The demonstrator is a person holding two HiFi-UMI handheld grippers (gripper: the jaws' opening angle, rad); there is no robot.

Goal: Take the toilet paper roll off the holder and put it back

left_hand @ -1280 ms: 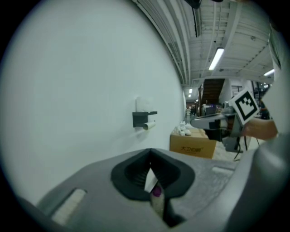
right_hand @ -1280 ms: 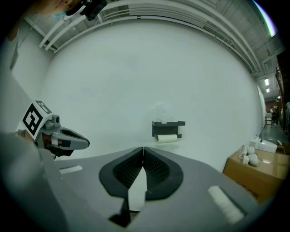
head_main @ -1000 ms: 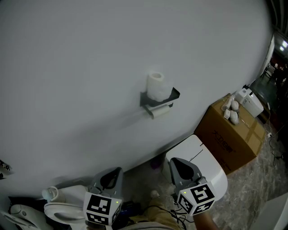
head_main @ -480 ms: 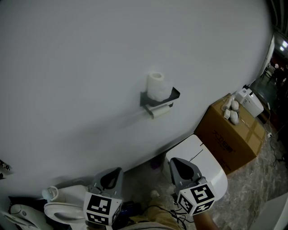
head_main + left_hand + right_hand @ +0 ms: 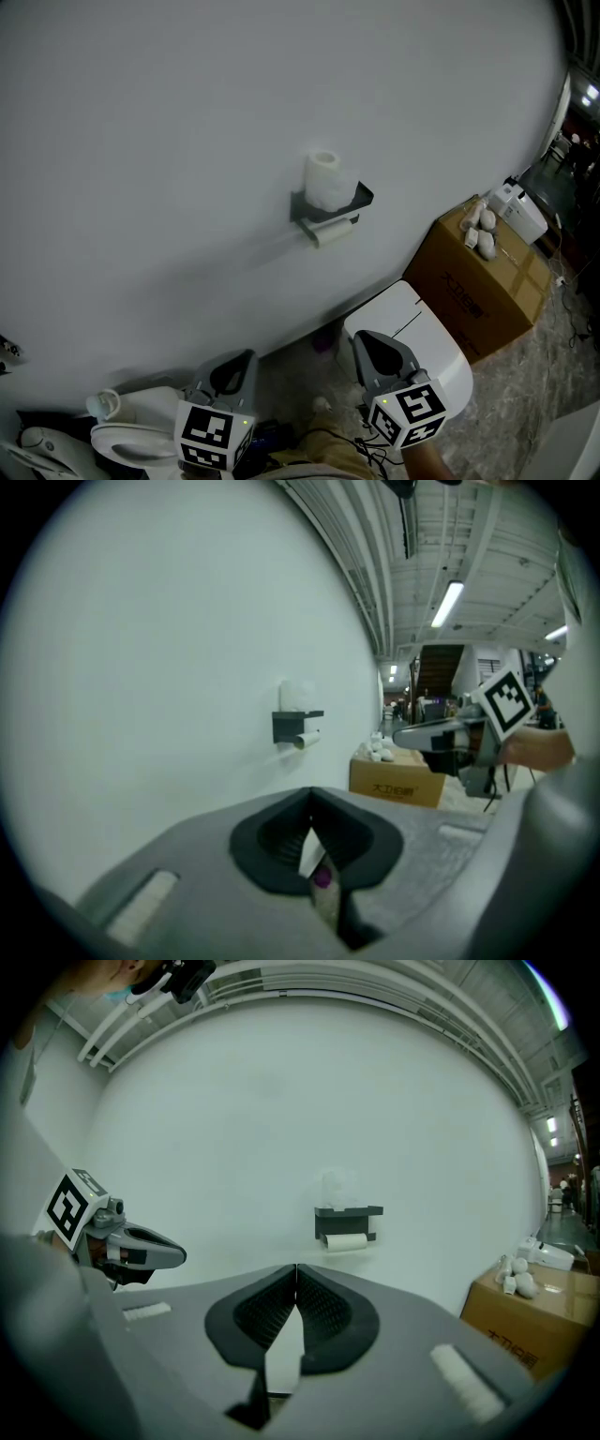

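Note:
A dark holder [image 5: 330, 212] is fixed to the white wall, with a shelf on top. One white toilet paper roll [image 5: 324, 179] stands upright on that shelf, and a second roll [image 5: 332, 231] hangs on the bar beneath. The same holder [image 5: 349, 1221] with its hanging roll [image 5: 346, 1240] shows in the right gripper view, and the holder [image 5: 294, 725] again small in the left gripper view. My left gripper [image 5: 234, 362] and right gripper [image 5: 372, 343] are low in the head view, well short of the wall. Both are shut with nothing between the jaws.
A cardboard box [image 5: 483, 286] with small white items on top stands by the wall at the right. A white toilet cistern [image 5: 412, 333] sits behind my right gripper. Another white toilet [image 5: 127, 424] is at the lower left. The floor is marbled stone.

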